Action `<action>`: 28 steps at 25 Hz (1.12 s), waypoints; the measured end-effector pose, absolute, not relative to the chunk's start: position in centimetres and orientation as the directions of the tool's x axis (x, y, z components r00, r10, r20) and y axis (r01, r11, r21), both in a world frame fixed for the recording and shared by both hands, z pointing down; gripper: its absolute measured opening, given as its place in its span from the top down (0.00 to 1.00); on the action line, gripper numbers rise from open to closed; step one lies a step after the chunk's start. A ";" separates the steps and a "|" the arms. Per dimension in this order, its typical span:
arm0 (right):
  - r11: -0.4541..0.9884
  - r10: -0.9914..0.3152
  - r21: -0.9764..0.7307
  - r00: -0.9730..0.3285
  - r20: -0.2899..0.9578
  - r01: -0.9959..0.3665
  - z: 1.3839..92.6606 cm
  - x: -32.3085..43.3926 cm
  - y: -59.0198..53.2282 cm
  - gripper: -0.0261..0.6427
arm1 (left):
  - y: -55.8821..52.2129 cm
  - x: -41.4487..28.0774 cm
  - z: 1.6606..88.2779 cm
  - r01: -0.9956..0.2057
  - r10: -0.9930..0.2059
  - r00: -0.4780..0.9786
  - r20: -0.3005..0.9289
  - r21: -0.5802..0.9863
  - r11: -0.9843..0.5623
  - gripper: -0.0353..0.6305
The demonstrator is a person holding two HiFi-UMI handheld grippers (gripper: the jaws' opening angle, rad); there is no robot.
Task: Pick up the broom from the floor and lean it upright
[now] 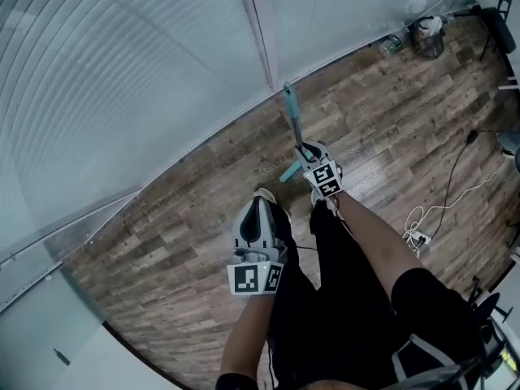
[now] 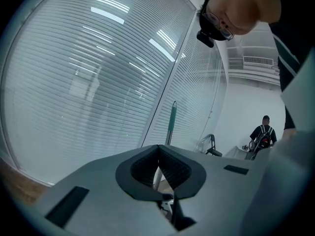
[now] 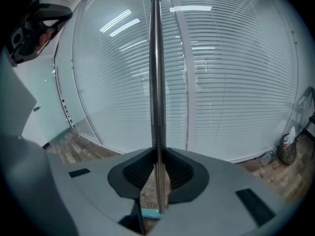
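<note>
The broom point(image 1: 294, 124) stands nearly upright in front of the blind-covered glass wall point(image 1: 162, 71). It has a metal pole with a teal grip at the top. My right gripper point(image 1: 307, 151) is shut on the pole low down. In the right gripper view the pole point(image 3: 156, 82) rises straight up from between the pads of the right gripper point(image 3: 157, 154), and a teal part shows below them. My left gripper point(image 1: 262, 203) hangs lower and to the left, apart from the broom. In its own view the left gripper point(image 2: 158, 149) has its tips together and empty, with the broom point(image 2: 171, 124) beyond them.
Wood-pattern floor point(image 1: 203, 242) runs along the glass wall. Bottles and a jar point(image 1: 426, 35) sit in the far right corner. A cable and power strip point(image 1: 418, 234) lie on the floor at right. My dark trouser legs point(image 1: 341, 299) fill the lower middle. A distant person point(image 2: 262, 134) stands behind.
</note>
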State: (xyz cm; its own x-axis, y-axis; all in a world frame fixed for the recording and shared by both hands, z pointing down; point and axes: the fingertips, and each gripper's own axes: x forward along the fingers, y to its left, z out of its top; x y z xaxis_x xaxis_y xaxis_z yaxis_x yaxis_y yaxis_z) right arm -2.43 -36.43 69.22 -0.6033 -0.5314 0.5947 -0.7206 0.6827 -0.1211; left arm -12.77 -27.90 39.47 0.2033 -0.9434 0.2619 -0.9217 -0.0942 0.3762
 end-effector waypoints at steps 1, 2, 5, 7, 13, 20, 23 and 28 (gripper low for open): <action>0.679 -0.538 -0.118 -0.600 0.592 -0.725 70.5 -2.9 -37.4 0.84 | -28.4 -13.4 40.6 -0.925 -0.944 0.201 0.263 0.369 -0.094 0.92; 0.674 -0.541 -0.120 -0.597 0.592 -0.729 71.8 -3.5 -38.2 0.84 | -28.9 -14.0 41.9 -0.927 -0.943 0.197 0.267 0.364 -0.091 0.92; 0.645 -0.535 -0.145 -0.579 0.616 -0.750 76.4 -4.7 -39.8 0.84 | -30.5 -15.6 46.1 -0.926 -0.938 0.192 0.288 0.368 -0.077 0.92; 0.619 -0.532 -0.162 -0.561 0.634 -0.769 79.7 -5.2 -40.7 0.84 | -31.6 -16.2 48.4 -0.923 -0.938 0.202 0.282 0.375 -0.086 0.92; 0.586 -0.532 -0.170 -0.534 0.657 -0.793 87.3 -6.3 -42.9 0.84 | -33.5 -17.4 53.5 -0.903 -0.934 0.218 0.282 0.420 -0.084 0.92; 0.606 -0.550 -0.168 -0.562 0.618 -0.778 89.7 -7.6 -46.2 0.83 | -34.1 -19.3 57.6 -0.881 -0.937 0.199 0.288 0.471 -0.042 0.92; 0.624 -0.559 -0.148 -0.570 0.602 -0.768 89.0 -8.8 -47.1 0.83 | -34.0 -19.7 58.3 -0.877 -0.936 0.191 0.297 0.481 -0.026 0.92; 0.635 -0.550 -0.119 -0.555 0.624 -0.763 89.6 -9.6 -47.9 0.83 | -34.0 -20.6 58.3 -0.869 -0.935 0.192 0.297 0.494 -0.022 0.92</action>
